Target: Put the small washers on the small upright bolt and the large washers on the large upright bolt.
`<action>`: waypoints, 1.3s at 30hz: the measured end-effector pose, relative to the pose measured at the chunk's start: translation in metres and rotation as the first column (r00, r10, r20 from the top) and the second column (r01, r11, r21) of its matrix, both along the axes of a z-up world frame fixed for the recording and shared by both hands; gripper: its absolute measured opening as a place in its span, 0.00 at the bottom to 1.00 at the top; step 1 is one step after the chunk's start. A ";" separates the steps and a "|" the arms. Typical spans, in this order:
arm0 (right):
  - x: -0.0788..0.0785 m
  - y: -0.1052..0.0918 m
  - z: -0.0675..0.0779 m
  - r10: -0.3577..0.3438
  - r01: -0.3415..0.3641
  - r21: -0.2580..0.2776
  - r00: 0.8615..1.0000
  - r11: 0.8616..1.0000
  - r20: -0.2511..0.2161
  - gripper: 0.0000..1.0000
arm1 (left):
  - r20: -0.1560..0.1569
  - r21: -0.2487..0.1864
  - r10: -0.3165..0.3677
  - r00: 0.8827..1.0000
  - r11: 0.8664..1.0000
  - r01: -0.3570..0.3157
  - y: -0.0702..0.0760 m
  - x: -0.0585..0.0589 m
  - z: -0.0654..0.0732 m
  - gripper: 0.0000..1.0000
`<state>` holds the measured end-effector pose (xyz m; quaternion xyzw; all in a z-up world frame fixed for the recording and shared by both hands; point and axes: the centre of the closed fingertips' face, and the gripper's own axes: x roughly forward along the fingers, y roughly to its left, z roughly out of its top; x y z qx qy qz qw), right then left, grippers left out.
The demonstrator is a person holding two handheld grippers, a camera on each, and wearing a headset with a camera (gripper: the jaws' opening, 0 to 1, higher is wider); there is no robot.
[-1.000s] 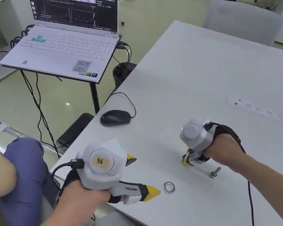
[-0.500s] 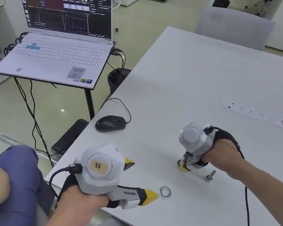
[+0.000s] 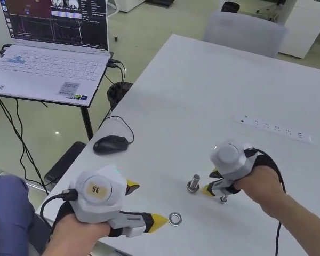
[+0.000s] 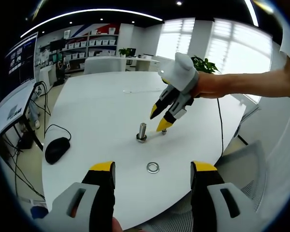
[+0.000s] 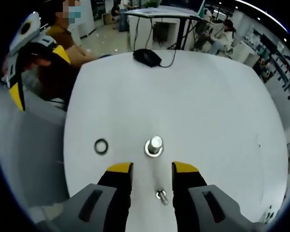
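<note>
In the head view the left gripper [image 3: 145,205] sits at the near edge of the white table [image 3: 202,90]. Its yellow-tipped jaws are spread wide and hold nothing. One washer [image 3: 175,218] lies flat on the table just past the lower jaw tip, not touching it (whether it is a small or a large one cannot be told). In the left gripper view the washer lies between the two spread tips and a little beyond them.

The large bolt [image 3: 193,183] stands upright on its head at about 1 o'clock from the washer, with no washer on its shaft. The small bolt [image 3: 223,199] stands near it, at roughly 4 o'clock from the large bolt, also bare.

The right gripper [image 3: 210,184] points down at the table just beside the large bolt. In the right gripper view its jaws stand apart with the small bolt in the gap between them, touching neither jaw, and the large bolt is at 12 o'clock just ahead of the tips.

A mouse [image 3: 111,144] lies at 10 o'clock from the large bolt. A power strip [image 3: 272,127] lies well apart at 1 o'clock, and a laptop [image 3: 48,53] stands on a stand beside the table.
</note>
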<state>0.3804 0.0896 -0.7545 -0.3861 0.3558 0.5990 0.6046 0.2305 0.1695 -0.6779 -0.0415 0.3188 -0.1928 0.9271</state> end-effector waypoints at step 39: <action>-0.104 0.043 -0.062 0.216 -0.212 0.053 0.970 0.976 -0.110 0.32 | -0.015 0.015 -0.010 1.000 1.000 0.010 0.000 0.000 -0.001 0.62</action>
